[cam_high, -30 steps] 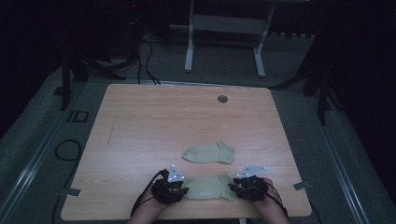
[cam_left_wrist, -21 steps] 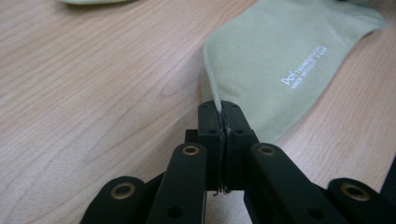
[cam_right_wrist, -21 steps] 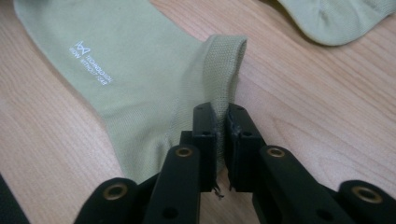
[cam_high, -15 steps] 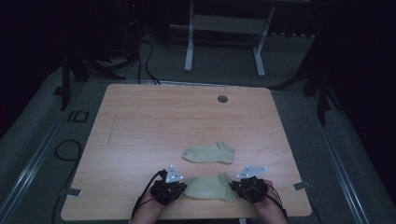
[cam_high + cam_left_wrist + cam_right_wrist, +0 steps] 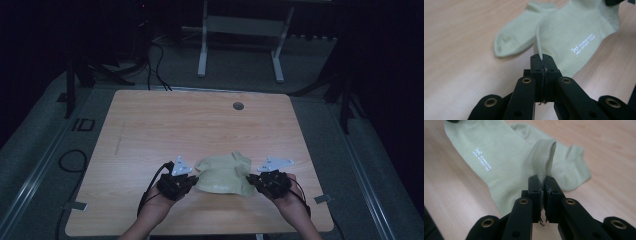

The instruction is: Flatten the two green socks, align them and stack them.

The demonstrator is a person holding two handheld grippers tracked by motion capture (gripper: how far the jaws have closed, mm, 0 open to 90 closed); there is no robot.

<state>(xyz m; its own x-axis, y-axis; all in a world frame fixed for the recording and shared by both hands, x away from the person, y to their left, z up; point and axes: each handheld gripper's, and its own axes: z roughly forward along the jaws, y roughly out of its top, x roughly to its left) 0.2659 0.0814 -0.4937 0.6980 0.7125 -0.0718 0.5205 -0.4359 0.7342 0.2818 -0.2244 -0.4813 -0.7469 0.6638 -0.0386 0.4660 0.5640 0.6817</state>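
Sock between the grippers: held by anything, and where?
Yes. The left gripper pinches the printed sock at its toe edge; the right gripper pinches its ribbed cuff.

Overhead forward-down, two close gripper views, shared sock [image 5: 223, 173]

Dim room, grey floor [image 5: 45, 145], wooden table [image 5: 150, 125], white frame [image 5: 240, 40]

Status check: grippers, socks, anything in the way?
Left gripper shut on held sock, toe end. Right gripper shut on its ribbed cuff. Sock stretched between them, off the table. Second sock flat behind it; nothing in the way.
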